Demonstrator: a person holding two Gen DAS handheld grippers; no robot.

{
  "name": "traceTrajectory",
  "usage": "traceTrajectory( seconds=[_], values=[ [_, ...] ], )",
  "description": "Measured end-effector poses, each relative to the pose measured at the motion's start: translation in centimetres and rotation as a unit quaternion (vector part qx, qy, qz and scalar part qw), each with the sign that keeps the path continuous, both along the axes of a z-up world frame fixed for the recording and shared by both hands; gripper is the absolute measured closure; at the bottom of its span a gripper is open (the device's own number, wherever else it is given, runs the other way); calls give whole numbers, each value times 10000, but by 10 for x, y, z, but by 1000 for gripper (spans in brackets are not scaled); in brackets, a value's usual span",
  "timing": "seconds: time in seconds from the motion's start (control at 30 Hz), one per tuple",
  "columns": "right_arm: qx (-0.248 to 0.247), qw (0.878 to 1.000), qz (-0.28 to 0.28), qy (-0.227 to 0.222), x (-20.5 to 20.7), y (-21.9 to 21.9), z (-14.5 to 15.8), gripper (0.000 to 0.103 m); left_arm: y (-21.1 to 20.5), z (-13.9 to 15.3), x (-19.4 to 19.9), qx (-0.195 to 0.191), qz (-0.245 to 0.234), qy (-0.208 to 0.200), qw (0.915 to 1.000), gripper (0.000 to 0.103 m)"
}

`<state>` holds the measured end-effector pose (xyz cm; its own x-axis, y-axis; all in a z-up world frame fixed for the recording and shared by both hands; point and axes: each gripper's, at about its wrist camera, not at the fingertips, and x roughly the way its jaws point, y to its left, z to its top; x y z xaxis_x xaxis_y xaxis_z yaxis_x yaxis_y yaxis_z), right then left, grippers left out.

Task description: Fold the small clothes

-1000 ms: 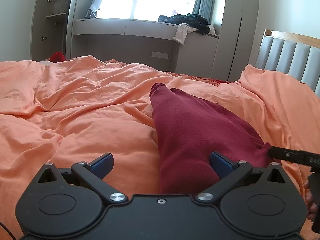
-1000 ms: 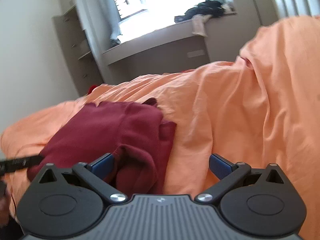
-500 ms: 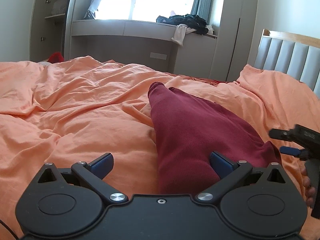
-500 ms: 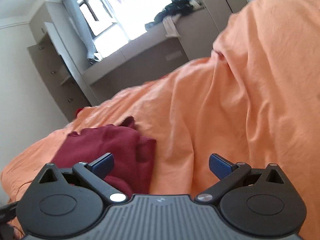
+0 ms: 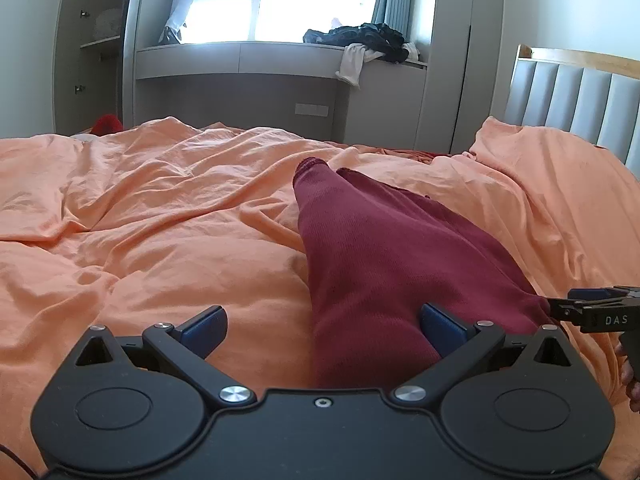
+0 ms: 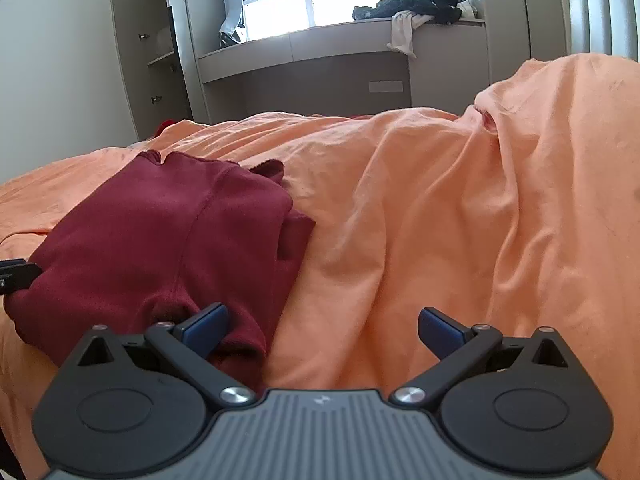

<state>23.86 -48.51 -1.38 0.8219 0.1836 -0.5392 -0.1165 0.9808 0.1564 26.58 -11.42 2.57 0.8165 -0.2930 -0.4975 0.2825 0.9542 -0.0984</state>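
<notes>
A dark red garment (image 5: 384, 256) lies folded lengthwise on the orange bed cover (image 5: 160, 216), stretching away from me. My left gripper (image 5: 322, 328) is open, its jaws wide apart, just above the garment's near left edge. In the right wrist view the same garment (image 6: 168, 232) lies at the left on the cover (image 6: 440, 220). My right gripper (image 6: 322, 326) is open and empty, its left finger over the garment's near right corner. The right gripper's tip (image 5: 592, 310) shows at the right edge of the left wrist view.
A grey padded headboard (image 5: 572, 100) stands at the right. A window bench (image 5: 280, 52) at the back carries a pile of dark and white clothes (image 5: 368, 40). A wardrobe with open shelves (image 5: 96, 52) stands at the back left. A red item (image 5: 107, 123) peeks beyond the bed.
My right gripper swung up and away to the right, then came back down to the garment's near right corner. The left gripper held almost still. Both stayed open.
</notes>
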Motion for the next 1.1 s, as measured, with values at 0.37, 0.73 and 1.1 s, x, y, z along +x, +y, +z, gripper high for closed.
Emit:
traceTrajectory(
  seconds=[0.37, 0.73, 1.1],
  values=[
    [1676, 9843, -16, -555, 8, -28, 8, 0, -2, -1, -4, 89, 41, -48, 9999, 1],
    [2146, 9755, 398, -278, 52, -13, -19, 10, 0, 7, -3, 101, -79, 0, 9999, 1],
    [2180, 9737, 586, -311, 39, -5, -21, 39, 14, 25, 7, -390, -640, -1, 9972, 1]
  ],
)
